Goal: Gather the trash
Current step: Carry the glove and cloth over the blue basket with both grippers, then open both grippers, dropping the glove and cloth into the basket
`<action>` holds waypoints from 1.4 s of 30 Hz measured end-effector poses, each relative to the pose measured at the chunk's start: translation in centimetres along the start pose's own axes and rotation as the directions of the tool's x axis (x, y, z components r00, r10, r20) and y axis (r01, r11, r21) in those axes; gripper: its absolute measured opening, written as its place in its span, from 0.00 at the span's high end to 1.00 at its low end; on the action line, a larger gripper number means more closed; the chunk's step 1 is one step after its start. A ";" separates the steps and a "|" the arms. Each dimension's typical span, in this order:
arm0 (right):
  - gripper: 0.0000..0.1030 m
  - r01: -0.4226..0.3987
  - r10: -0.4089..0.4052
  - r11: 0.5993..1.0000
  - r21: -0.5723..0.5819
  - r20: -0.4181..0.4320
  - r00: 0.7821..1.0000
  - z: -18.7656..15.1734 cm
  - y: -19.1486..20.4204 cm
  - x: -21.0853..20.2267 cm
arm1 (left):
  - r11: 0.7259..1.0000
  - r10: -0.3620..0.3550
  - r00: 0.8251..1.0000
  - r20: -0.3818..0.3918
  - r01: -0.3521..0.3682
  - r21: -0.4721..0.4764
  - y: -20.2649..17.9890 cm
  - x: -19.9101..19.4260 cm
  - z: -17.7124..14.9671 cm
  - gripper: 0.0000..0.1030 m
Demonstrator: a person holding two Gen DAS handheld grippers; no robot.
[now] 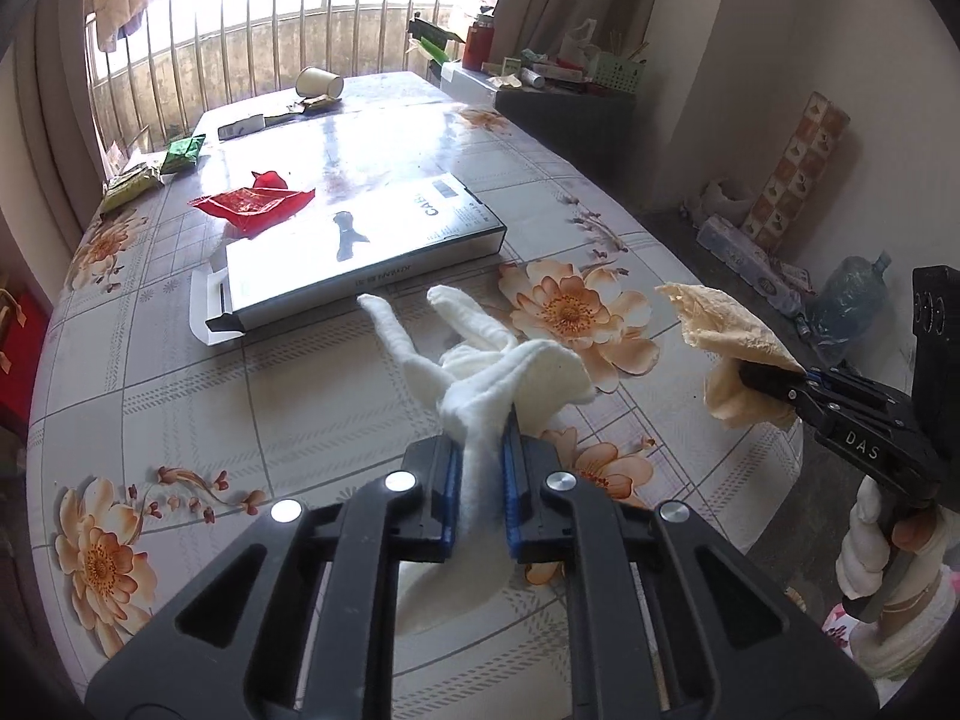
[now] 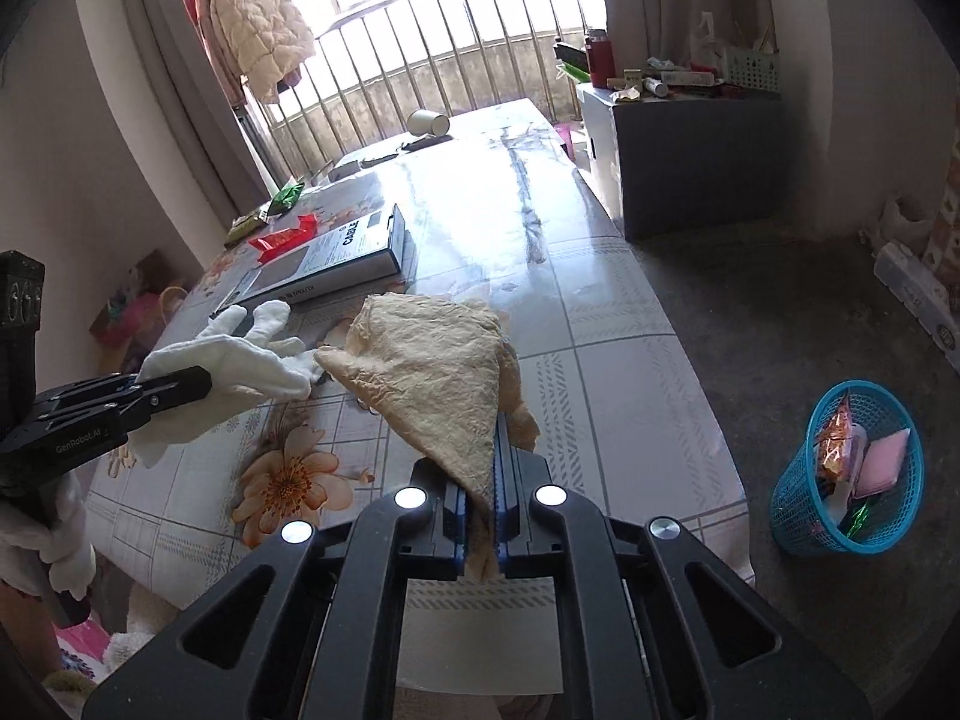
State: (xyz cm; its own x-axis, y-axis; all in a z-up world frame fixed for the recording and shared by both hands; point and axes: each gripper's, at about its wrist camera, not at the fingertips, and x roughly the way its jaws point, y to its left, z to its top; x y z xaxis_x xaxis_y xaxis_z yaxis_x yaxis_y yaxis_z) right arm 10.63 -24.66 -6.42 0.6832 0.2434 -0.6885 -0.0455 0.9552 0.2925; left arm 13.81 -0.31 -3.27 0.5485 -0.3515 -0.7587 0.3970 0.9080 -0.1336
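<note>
My left gripper (image 1: 483, 420) is shut on a white cloth glove (image 1: 480, 360), lifted a little above the flowered tablecloth (image 1: 180, 396). From the right wrist view the same glove (image 2: 240, 360) hangs from the left gripper (image 2: 204, 381) at the left. My right gripper (image 2: 495, 450) is shut on a crumpled tan paper napkin (image 2: 438, 372), held over the table's near end; in the left wrist view that napkin (image 1: 726, 330) and the right gripper (image 1: 750, 372) sit at the right. A blue mesh waste basket (image 2: 852, 468) with wrappers inside stands on the floor to the right.
On the table lie a flat cable box (image 1: 360, 246), a red wrapper (image 1: 252, 204), green packets (image 1: 180, 153), a tipped paper cup (image 1: 318, 81) and a small dark wrapper. A grey cabinet (image 2: 690, 162) stands at the far right. Bottles and rolls lie against the wall.
</note>
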 end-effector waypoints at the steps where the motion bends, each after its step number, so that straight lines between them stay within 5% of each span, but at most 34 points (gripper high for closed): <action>1: 0.93 -0.001 0.001 1.000 0.019 0.020 1.000 0.1 -0.6 -0.8 | 1.000 -0.016 1.000 0.009 0.016 0.012 -0.7 -0.2 0.5 0.90; 8: 0.93 0.030 -0.060 0.983 0.179 0.166 0.984 0.3 -7.3 -6.9 | 0.978 -0.154 0.988 0.016 0.150 0.147 -9.0 0.3 4.6 0.90; 14: 0.93 0.098 -0.192 0.918 0.385 0.215 0.957 -2.7 -16.0 -11.1 | 0.920 -0.297 0.948 -0.116 0.317 0.232 -18.6 4.5 7.6 0.90; 18: 0.93 0.116 -0.255 0.806 0.580 0.164 0.953 -6.3 -23.4 -11.8 | 0.875 -0.355 0.896 -0.268 0.419 0.241 -25.7 9.9 8.6 0.90; 26: 0.93 0.134 -0.275 0.575 0.807 0.036 0.961 -12.0 -35.6 -7.7 | 0.839 -0.314 0.833 -0.456 0.468 0.277 -37.8 22.0 8.7 0.90; 31: 0.93 0.157 -0.264 0.495 0.855 -0.024 0.964 -12.5 -40.9 -3.1 | 0.832 -0.287 0.820 -0.495 0.470 0.295 -43.1 28.3 9.0 0.89; 32: 0.91 0.161 -0.265 0.484 0.860 -0.031 0.964 -12.4 -41.9 -2.1 | 0.832 -0.282 0.820 -0.498 0.468 0.299 -44.3 29.6 9.1 0.81; 34: 0.88 0.176 -0.268 0.461 0.870 -0.053 0.962 -12.5 -44.1 0.0 | 0.841 -0.275 0.827 -0.490 0.454 0.295 -45.9 31.9 9.1 0.49; 35: 0.73 0.178 -0.256 0.456 0.872 -0.063 0.965 -12.7 -45.1 1.3 | 0.850 -0.274 0.836 -0.475 0.441 0.287 -46.4 32.9 9.1 0.29; 36: 0.51 0.185 -0.249 0.441 0.878 -0.078 0.965 -13.2 -46.2 2.7 | 0.859 -0.278 0.843 -0.461 0.433 0.274 -46.7 33.8 9.0 0.28; 42: 0.48 0.177 -0.262 0.363 0.915 -0.082 0.962 -16.3 -48.1 5.0 | 0.879 -0.290 0.826 -0.483 0.429 0.207 -45.7 35.6 8.8 0.28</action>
State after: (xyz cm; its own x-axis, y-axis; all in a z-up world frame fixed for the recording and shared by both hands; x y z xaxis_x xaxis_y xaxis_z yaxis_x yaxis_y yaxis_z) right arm 4.40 -66.62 -34.74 0.6088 -0.0024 -0.7933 0.7714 0.2354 0.5913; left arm 21.62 -56.30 -18.55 -0.0171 -0.4435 -0.8961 0.7364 0.6007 -0.3113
